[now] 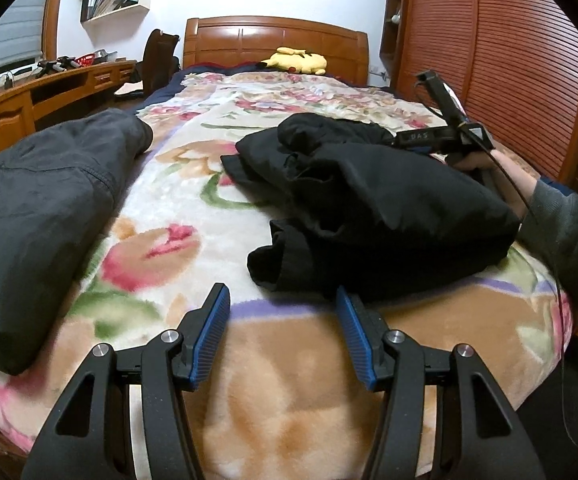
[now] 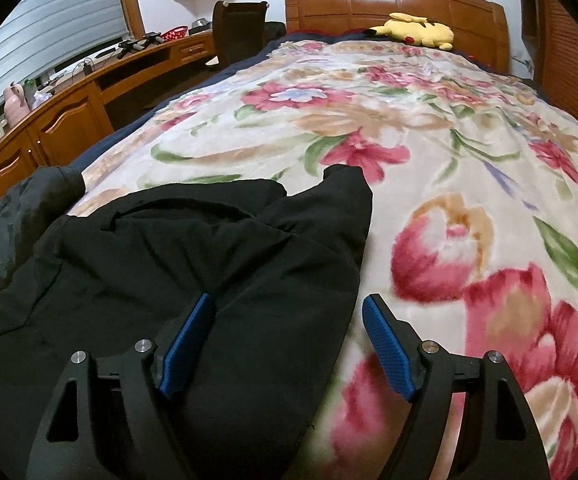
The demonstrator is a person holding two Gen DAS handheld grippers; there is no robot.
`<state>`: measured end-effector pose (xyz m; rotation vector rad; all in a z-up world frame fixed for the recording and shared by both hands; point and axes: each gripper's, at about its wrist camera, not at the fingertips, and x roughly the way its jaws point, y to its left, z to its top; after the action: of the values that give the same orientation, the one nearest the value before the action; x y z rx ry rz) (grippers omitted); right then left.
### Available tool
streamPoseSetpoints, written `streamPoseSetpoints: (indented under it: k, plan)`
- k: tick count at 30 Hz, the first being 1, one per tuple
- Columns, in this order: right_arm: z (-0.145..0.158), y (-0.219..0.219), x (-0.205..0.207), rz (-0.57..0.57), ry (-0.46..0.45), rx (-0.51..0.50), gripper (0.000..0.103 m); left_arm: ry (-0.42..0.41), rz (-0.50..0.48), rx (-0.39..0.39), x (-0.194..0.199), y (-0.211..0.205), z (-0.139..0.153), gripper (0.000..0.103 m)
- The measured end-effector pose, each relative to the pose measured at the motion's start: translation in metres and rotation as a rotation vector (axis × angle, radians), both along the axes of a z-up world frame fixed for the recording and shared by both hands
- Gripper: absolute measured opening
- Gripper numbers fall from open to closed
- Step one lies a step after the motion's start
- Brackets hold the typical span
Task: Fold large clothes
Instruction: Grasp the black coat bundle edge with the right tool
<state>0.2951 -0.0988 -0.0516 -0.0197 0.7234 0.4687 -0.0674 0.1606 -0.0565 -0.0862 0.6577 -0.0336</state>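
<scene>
A black garment (image 1: 373, 204) lies bunched and partly folded on the floral blanket (image 1: 209, 184), right of centre in the left wrist view. It fills the lower left of the right wrist view (image 2: 193, 256). My left gripper (image 1: 283, 296) is open and empty, just short of the garment's near edge. My right gripper (image 2: 289, 304) is open, its jaws straddling the garment's right edge, left finger pad (image 2: 187, 340) over the cloth. The right gripper's body also shows in the left wrist view (image 1: 445, 136), behind the garment.
A dark grey folded garment (image 1: 45, 208) lies at the bed's left side. A yellow plush toy (image 1: 299, 60) sits by the wooden headboard (image 1: 277, 40). A wooden desk (image 1: 29, 96) runs along the left, and a slatted wardrobe (image 1: 509, 60) stands on the right.
</scene>
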Motion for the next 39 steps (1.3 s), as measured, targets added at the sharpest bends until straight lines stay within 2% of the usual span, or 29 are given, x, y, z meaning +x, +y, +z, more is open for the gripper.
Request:
streamPoseSetpoints:
  k: [7, 14, 19, 23, 25, 27, 30, 33, 39]
  plan:
    - [-0.008, 0.0, 0.012, 0.049, 0.106, 0.06, 0.08, -0.022, -0.016, -0.016, -0.003, -0.005, 0.008, 0.053]
    - [-0.009, 0.001, 0.014, 0.052, 0.091, 0.057, 0.078, -0.05, -0.044, -0.049, -0.017, -0.004, 0.015, 0.053]
    - [-0.01, 0.001, 0.013, 0.063, 0.1, 0.073, 0.074, 0.002, -0.074, -0.059, 0.006, -0.014, 0.007, 0.053]
    - [-0.01, 0.004, 0.015, 0.084, 0.124, 0.077, 0.064, 0.006, -0.067, -0.045, 0.02, -0.02, 0.006, 0.05]
    - [-0.008, 0.004, 0.017, 0.102, 0.138, 0.082, 0.056, 0.01, -0.09, -0.037, 0.025, -0.025, 0.006, 0.036]
    - [-0.004, 0.006, 0.016, 0.112, 0.128, 0.079, 0.04, 0.023, -0.108, -0.065, 0.029, -0.025, 0.004, 0.02]
    - [0.006, 0.009, 0.007, 0.096, 0.068, 0.048, 0.027, 0.011, -0.113, -0.056, 0.027, -0.027, 0.008, 0.013]
    - [0.017, 0.011, -0.006, 0.078, -0.001, 0.039, 0.023, -0.026, -0.105, -0.048, 0.019, -0.025, 0.014, 0.011]
    - [0.036, 0.023, -0.025, 0.105, -0.059, 0.013, 0.021, -0.088, -0.058, -0.042, 0.014, -0.001, 0.036, 0.01]
